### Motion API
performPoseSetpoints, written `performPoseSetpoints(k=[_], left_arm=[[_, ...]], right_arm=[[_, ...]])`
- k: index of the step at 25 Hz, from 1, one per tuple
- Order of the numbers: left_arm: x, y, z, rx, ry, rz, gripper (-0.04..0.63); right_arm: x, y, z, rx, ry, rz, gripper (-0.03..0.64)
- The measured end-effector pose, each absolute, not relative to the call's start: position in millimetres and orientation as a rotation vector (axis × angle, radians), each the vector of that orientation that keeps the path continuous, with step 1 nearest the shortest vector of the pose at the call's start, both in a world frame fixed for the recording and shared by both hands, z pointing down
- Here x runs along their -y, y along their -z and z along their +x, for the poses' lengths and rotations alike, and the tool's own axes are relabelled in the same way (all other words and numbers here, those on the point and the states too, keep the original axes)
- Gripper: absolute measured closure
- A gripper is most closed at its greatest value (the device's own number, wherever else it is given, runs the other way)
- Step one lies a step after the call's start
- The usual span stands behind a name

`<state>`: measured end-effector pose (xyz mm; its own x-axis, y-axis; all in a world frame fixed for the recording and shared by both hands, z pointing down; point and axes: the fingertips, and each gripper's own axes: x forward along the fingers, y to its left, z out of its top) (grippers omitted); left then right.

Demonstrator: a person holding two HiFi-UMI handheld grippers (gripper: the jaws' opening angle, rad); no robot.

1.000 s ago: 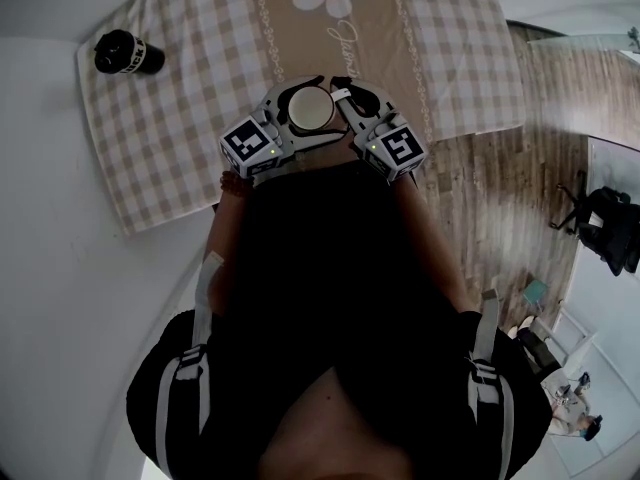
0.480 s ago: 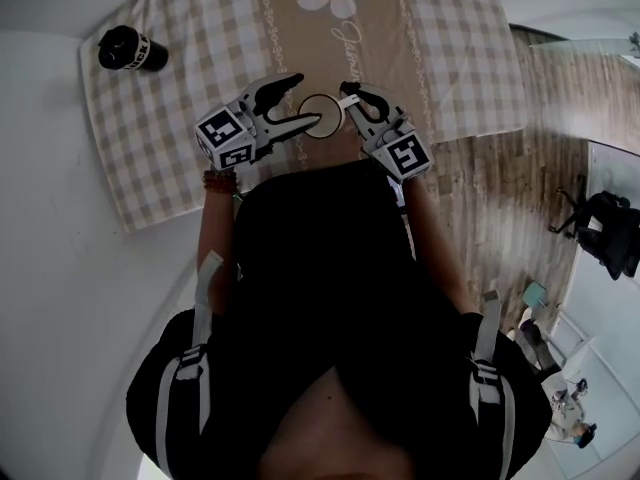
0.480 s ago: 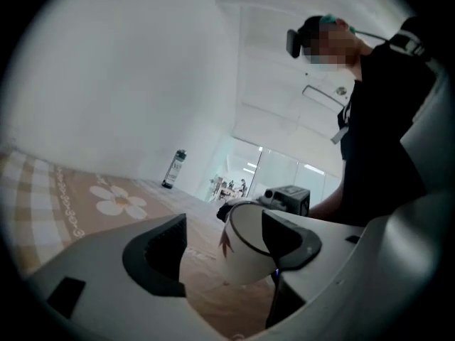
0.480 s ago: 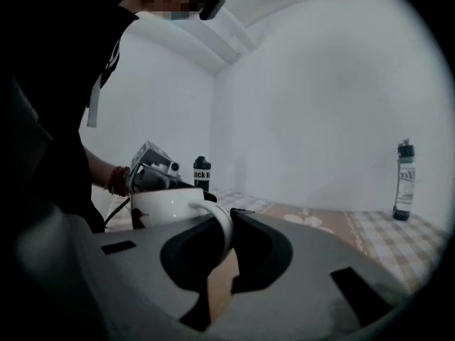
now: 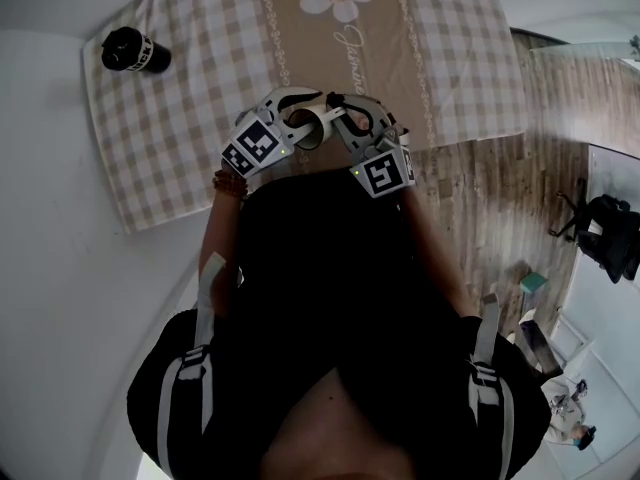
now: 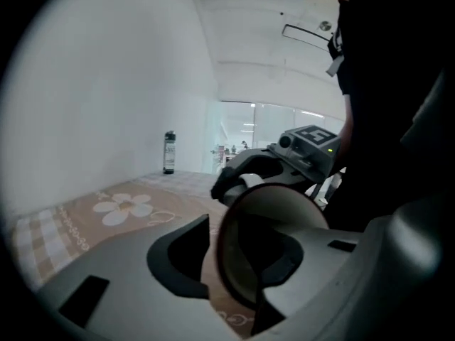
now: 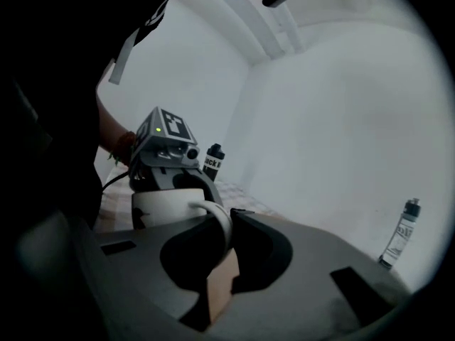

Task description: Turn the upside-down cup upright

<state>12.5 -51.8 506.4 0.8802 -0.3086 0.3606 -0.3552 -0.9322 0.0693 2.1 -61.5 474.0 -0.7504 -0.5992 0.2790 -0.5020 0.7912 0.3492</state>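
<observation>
A white cup (image 5: 312, 128) hangs on its side just above the checked tablecloth (image 5: 450, 58), close to my body. Its mouth faces my left gripper (image 5: 298, 120). My right gripper (image 5: 340, 118) is shut on the cup's handle (image 7: 213, 219), which curves between its jaws. In the left gripper view the cup (image 6: 274, 201) fills the middle. Its rim wall lies between the jaws of my left gripper (image 6: 234, 261), one jaw inside the mouth and one outside. Those jaws are closing, and a narrow gap still shows beside the outer pad.
A black bottle (image 5: 135, 51) stands at the cloth's far left corner. Another bottle (image 7: 402, 233) shows at the right in the right gripper view. The table ends on the right, where wooden floor (image 5: 480, 188) and an office chair (image 5: 610, 228) lie.
The cup stood bottom-up between both grippers, then tipped onto its side in the right gripper. The left gripper swung out wide, came back in and narrowed its jaws over the rim.
</observation>
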Motion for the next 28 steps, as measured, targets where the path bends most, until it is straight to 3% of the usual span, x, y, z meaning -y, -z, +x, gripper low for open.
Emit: performPoseSetpoints(k=[1, 6, 9, 12, 23, 28], left_arm=[[51, -503, 15, 0.517, -0.524, 2.939, 0.507], [46, -508, 15, 0.5, -0.609, 2.968, 0.528], [44, -517, 13, 0.498, -0.652, 2.951, 0.531], [46, -516, 14, 0.518, -0.651, 2.956, 0.529], [44, -510, 11, 0.495, -0.771, 3.031, 0.528], [63, -497, 1, 0.653, -0.52, 2.955, 0.517]], right_arm=[[63, -471, 1, 2.611, 0.36, 0.85, 0.609], [60, -473, 0, 2.602, 0.394, 0.808, 0.609], [59, -479, 2, 2.602, 0.372, 0.793, 0.605], [62, -481, 7, 2.604, 0.35, 0.808, 0.552], [59, -478, 7, 2.627, 0.377, 0.792, 0.531], [71, -464, 10, 2.58, 0.483, 0.971, 0.519]])
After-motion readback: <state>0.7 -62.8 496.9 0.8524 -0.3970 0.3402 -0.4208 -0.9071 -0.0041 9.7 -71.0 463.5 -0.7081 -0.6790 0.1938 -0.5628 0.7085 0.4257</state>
